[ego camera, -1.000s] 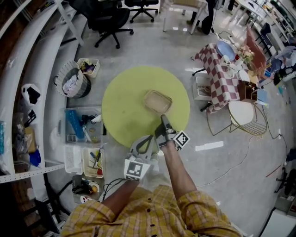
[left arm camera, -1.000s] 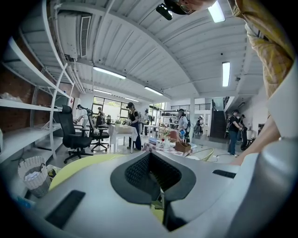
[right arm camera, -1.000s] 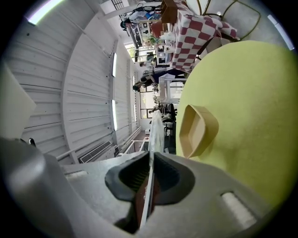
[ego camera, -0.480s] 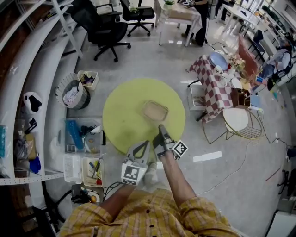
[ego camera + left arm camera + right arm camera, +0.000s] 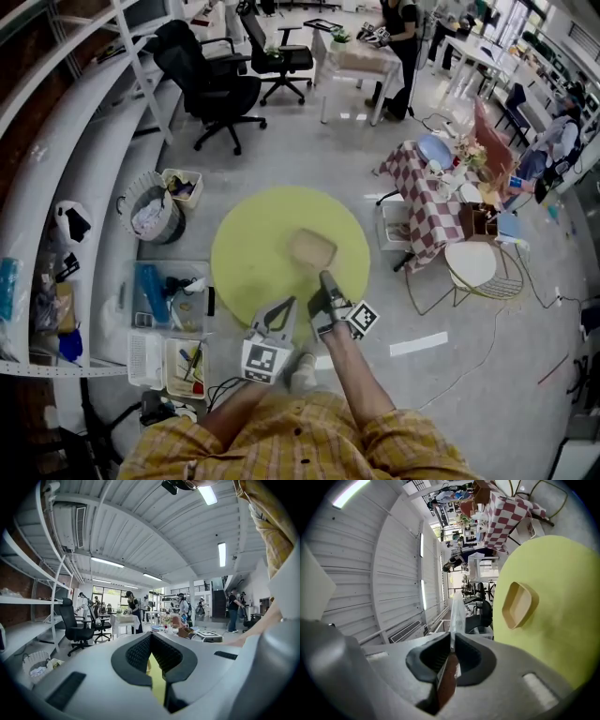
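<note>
Right gripper (image 5: 452, 641): clenched on a thin clear packet (image 5: 456, 613), near a tray (image 5: 516, 605) on the table (image 5: 562, 634). Left gripper (image 5: 151, 641): closed, empty.

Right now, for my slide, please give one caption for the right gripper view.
Right gripper shut on a thin clear packet; a tan tray lies on the yellow-green table beyond.

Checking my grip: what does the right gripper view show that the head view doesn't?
Right gripper view only: the right gripper, jaws shut on a thin packet, clear at the tip, brown lower down. Head view only: the left gripper beside it, a basket and bins on the floor. Both: the tray lying on the round yellow table.
</note>
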Demonstrator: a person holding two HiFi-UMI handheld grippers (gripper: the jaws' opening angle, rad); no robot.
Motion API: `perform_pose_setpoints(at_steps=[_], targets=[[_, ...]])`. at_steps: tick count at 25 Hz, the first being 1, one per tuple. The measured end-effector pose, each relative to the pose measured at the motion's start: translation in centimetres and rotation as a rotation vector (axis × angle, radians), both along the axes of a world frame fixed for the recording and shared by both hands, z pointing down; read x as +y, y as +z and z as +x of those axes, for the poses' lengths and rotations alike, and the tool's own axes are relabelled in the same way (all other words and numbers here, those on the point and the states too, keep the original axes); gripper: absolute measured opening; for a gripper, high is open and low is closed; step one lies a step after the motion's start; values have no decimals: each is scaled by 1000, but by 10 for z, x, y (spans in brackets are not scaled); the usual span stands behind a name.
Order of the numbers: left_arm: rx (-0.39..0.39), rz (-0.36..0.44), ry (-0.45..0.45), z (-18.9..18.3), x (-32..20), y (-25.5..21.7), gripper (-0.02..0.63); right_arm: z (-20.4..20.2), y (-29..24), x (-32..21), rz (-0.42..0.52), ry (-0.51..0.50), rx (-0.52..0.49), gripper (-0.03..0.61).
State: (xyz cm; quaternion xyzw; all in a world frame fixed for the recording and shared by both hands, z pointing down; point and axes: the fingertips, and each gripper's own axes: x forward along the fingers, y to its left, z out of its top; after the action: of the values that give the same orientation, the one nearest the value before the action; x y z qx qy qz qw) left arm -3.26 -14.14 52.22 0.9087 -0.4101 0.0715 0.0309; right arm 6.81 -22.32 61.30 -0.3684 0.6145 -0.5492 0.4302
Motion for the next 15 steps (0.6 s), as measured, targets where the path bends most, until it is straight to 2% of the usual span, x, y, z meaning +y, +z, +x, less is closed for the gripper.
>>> perform_pose_setpoints(at_steps=[15], targets=[[2, 32, -11, 0, 3, -23, 5, -2, -38, 22, 16, 5, 1, 28]])
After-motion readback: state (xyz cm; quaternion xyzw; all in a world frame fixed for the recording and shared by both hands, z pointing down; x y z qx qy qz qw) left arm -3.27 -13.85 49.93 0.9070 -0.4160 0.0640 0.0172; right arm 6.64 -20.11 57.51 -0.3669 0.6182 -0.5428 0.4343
